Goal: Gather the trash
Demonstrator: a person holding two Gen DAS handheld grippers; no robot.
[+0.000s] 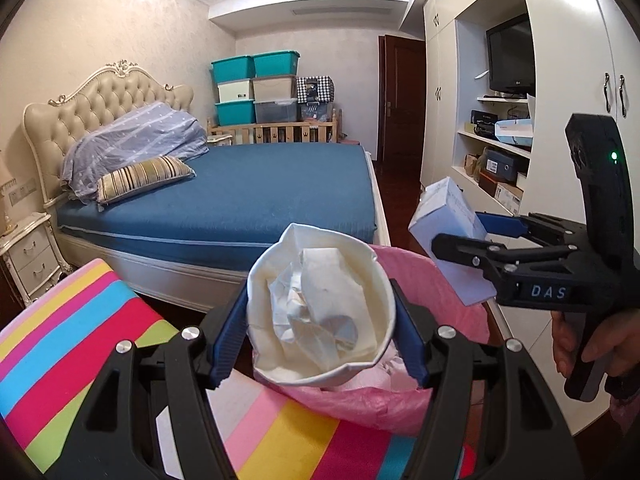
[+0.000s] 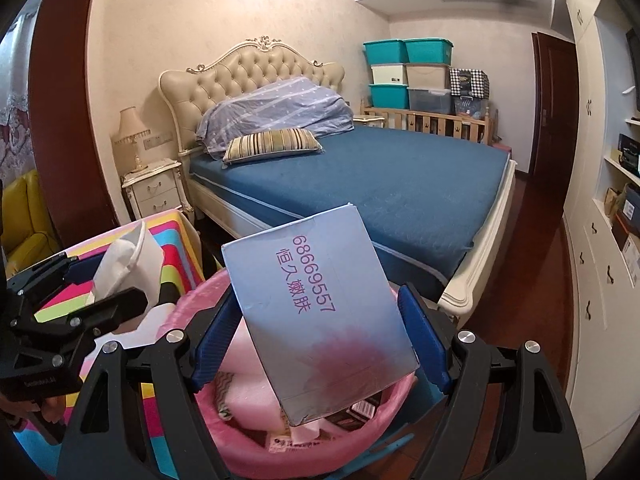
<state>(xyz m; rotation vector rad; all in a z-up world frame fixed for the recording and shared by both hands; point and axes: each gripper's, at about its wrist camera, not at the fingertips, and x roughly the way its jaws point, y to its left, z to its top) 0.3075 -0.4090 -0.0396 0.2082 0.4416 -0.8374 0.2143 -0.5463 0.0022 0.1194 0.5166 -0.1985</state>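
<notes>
My left gripper [image 1: 320, 330] is shut on a white paper cup [image 1: 320, 308] stuffed with crumpled tissue, held over the near rim of a bin lined with a pink bag [image 1: 420, 280]. My right gripper [image 2: 320, 336] is shut on a pale blue box [image 2: 320, 312] with purple print, held tilted over the same pink-lined bin [image 2: 280, 452], which holds packaging. In the left wrist view the right gripper [image 1: 468, 236] and its box [image 1: 448, 216] hang at the right, above the bin's far side. In the right wrist view the left gripper [image 2: 104, 280] and cup [image 2: 132, 264] are at the left.
A rainbow-striped surface [image 1: 72, 340] lies left of the bin. A bed with a blue sheet [image 1: 260, 188] stands behind. A nightstand [image 1: 24, 256] is at the left, white cabinets with shelves [image 1: 500, 140] at the right, stacked storage boxes [image 1: 256, 88] at the back.
</notes>
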